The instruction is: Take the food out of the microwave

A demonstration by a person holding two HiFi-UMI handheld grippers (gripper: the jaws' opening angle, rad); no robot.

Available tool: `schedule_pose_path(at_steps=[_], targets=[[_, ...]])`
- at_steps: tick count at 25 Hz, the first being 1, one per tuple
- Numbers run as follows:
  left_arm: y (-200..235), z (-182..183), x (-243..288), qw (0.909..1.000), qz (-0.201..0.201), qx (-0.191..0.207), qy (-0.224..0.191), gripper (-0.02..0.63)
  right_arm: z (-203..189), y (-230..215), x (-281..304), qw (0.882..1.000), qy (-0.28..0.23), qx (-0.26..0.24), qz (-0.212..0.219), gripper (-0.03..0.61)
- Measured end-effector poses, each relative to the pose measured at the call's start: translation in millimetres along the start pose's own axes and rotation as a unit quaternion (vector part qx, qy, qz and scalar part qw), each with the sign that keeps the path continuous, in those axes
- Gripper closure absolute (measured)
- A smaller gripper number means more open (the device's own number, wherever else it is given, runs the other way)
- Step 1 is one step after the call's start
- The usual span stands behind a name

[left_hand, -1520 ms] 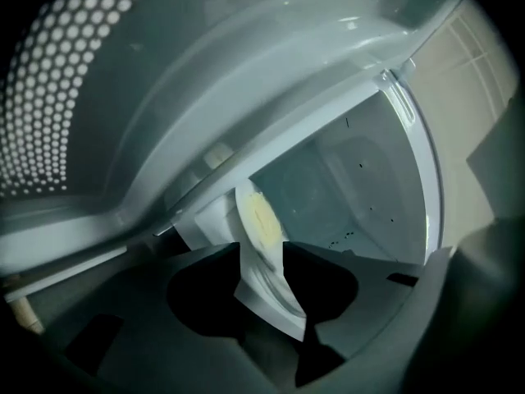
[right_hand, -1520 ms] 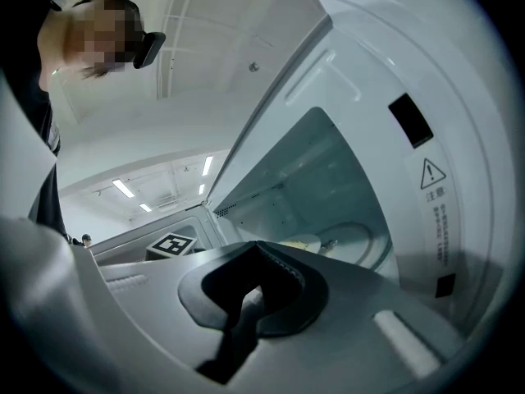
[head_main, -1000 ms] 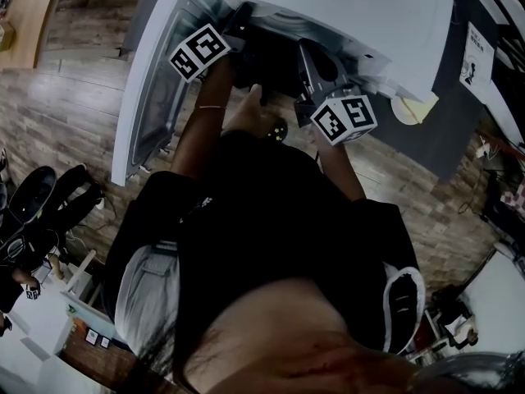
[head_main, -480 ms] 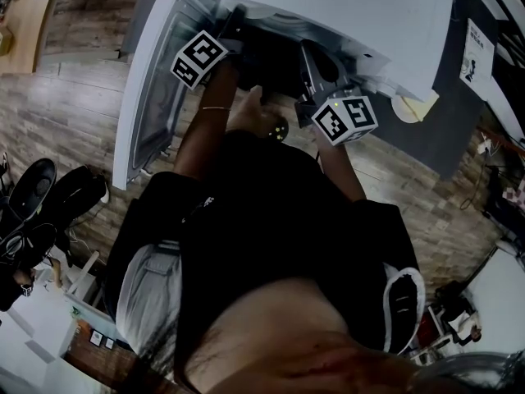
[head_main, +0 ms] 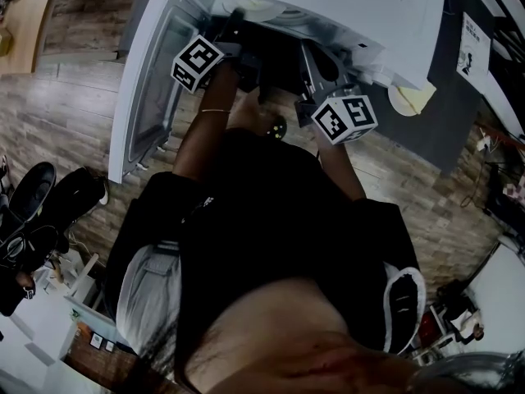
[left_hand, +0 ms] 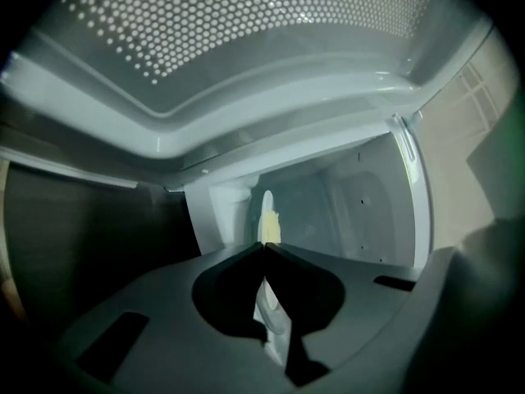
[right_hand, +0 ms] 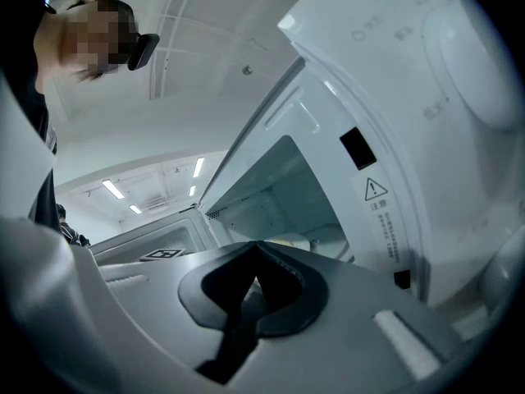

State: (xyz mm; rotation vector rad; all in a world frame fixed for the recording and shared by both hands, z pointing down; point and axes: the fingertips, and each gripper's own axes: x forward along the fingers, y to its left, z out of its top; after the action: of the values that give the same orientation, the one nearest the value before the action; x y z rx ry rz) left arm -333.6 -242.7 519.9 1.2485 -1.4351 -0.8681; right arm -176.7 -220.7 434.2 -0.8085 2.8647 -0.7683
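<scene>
Microwave [head_main: 344, 11]: white, seen from above in the head view. Its open cavity faces the person, who stands close in front of it.
Door [head_main: 148, 97]: swung wide to the left, which we judge gives both grippers free access to the cavity. Its perforated screen fills the top of the left gripper view.
Left gripper [left_hand: 264, 246]: reaches into the cavity, rolled onto its side. Its jaws have just been closing and now pinch the thin rim of the plate, one jaw on each face. We judge the roll serves this grip, since a flat rim is best taken from above and below.
Plate [left_hand: 267, 206]: white, seen edge-on and inside the cavity. We cannot tell whether it rests on the cavity floor or is already lifted.
Food [left_hand: 271, 230]: a pale yellow piece on the plate, just beyond the jaw tips. We cannot tell what kind it is, and it is not yet out of the microwave.
Right gripper [right_hand: 256, 257]: jaws pressed together on nothing. It is held outside the opening at the right, near the warning label [right_hand: 376, 212]. We judge it is kept clear so the plate has room to come out.
Step in hand: the grip is made and the withdrawal is not yet done.
Risk: a plate held by one edge may sag, and the food could slide off.
</scene>
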Motion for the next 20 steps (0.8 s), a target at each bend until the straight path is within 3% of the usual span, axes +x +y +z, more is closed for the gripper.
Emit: schedule_pose_path(at_steps=[12, 20], targets=[[4, -24, -22, 0.9976, -0.029, -0.062, 0.010, 0.603, -6, 5, -22, 1.000, -0.002, 0.002, -0.003, 0.578], [2, -38, -35, 0.9962, -0.048, -0.070, 0.017, 0.603, -10, 9, -38, 1.000, -0.001, 0.001, -0.009, 0.578]])
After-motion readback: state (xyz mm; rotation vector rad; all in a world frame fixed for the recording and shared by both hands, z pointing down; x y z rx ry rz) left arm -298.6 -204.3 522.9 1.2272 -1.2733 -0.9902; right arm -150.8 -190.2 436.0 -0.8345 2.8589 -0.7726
